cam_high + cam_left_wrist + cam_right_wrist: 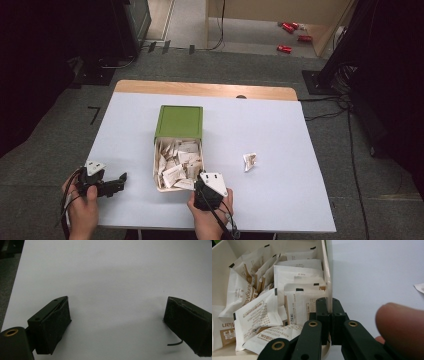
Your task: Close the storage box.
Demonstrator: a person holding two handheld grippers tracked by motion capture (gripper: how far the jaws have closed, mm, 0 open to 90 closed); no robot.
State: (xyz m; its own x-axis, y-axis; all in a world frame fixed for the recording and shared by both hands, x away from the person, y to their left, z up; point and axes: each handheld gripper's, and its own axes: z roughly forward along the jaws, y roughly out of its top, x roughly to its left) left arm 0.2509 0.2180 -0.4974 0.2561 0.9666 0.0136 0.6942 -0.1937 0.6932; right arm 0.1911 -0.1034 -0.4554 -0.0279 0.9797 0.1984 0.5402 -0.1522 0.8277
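The right gripper [329, 315] is pinching the drawer's thin wall [327, 277] between closed fingers, probably to pull or steady the drawer, packets [257, 312] just left of them. The left gripper [117, 322] is resting with fingers open over bare desk [112, 277].

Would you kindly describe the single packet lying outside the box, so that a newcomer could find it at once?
Start from the pale blue table and find the open box with the green lid at its middle. To the right of the box, apart from it, lies one small white and brown packet. Unlike the other packets, which are heaped inside the box, it sits alone on the bare tabletop.
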